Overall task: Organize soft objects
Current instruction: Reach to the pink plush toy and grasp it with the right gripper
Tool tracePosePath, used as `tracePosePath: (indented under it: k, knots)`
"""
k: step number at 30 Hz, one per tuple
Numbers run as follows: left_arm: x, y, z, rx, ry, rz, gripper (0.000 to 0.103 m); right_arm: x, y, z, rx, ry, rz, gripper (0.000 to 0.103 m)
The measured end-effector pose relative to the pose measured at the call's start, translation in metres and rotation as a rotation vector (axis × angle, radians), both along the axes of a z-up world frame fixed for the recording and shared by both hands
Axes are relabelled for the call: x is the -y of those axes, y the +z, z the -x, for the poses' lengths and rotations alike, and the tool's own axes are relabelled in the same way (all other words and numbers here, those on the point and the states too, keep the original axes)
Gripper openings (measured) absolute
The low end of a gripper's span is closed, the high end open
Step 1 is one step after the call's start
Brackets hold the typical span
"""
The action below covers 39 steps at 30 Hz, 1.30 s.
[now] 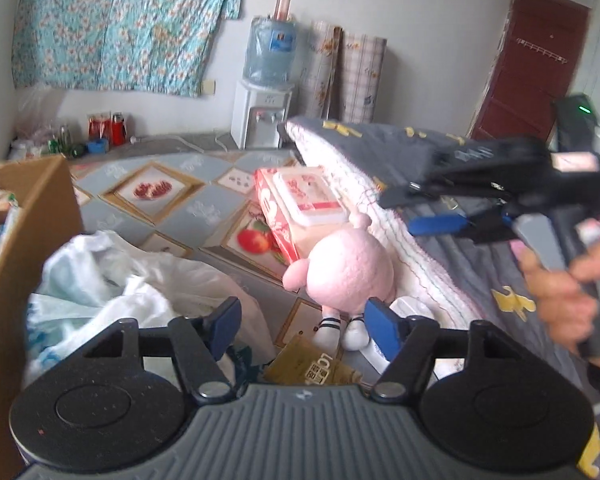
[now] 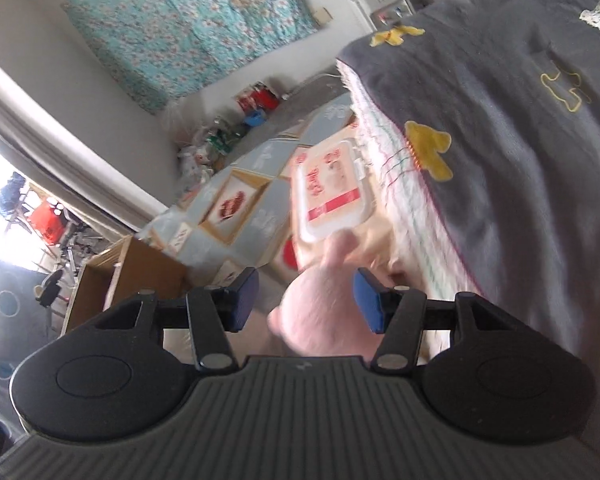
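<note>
Count first: 1 pink plush toy (image 1: 342, 264), 1 pack of wet wipes (image 1: 300, 212) w/ a white flip lid, 1 cardboard box (image 1: 28, 232), 1 heap of white plastic bags (image 1: 140, 284), 2 grippers. The plush sits on the patterned floor mat (image 1: 160, 196), back to the camera, leaning against the side of the bed (image 1: 400, 240). The wipes pack is propped right behind it, touching its head, also against the bed edge.

Other stuff: water dispenser (image 1: 266, 92) by the far wall w/ rolled mats next to it, floral cloth hung on the wall, bottles and cans in the corner, dark red door on the right. A tan booklet lies on the floor just in front of the plush's feet.

Left gripper (image 1: 300, 320): jaws spread, nothing btwn the pads; the plush is ahead of them and slightly right, its feet near the right pad but apart as far as I can see. The bag heap is near the left finger.

Right gripper (image 2: 306, 300), held in a hand (image 1: 568, 296): jaws apart, the plush's head shows btwn the blue pads, close to the right pad. Too blurry to tell if either pad touches it.
</note>
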State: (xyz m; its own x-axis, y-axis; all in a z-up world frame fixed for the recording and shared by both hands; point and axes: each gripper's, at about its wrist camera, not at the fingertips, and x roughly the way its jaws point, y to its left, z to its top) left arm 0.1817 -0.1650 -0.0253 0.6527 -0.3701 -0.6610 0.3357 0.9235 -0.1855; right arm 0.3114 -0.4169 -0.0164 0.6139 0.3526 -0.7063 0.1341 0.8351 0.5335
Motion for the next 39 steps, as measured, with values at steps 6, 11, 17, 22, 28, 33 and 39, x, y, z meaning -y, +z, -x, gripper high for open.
tracePosePath:
  k: [6,11,17,22,28,33,39]
  knots:
    - [0.012,-0.021,-0.021,-0.05,-0.032,-0.002,0.066,0.002,-0.042,-0.038,-0.062,0.005,-0.025,0.036]
    - [0.025,-0.033,-0.025,-0.066,-0.082,-0.012,0.067,0.003,-0.05,-0.039,-0.041,0.034,-0.087,0.015]
    - [0.029,-0.034,-0.023,-0.039,-0.091,-0.031,0.072,-0.01,-0.014,-0.011,0.04,0.143,-0.128,0.01]
    - [0.03,-0.025,-0.018,-0.005,-0.072,-0.04,0.079,-0.025,0.024,0.014,0.108,0.212,-0.119,0.01]
    - [0.023,-0.003,-0.004,0.028,-0.059,0.001,0.079,-0.046,0.075,0.05,0.191,0.292,-0.11,0.01]
    - [0.0,0.025,0.016,0.077,-0.019,0.053,0.078,-0.072,0.122,0.08,0.267,0.369,-0.098,0.01]
    - [-0.048,0.059,0.047,0.146,0.075,0.109,0.078,-0.119,0.172,0.1,0.337,0.489,-0.113,0.01]
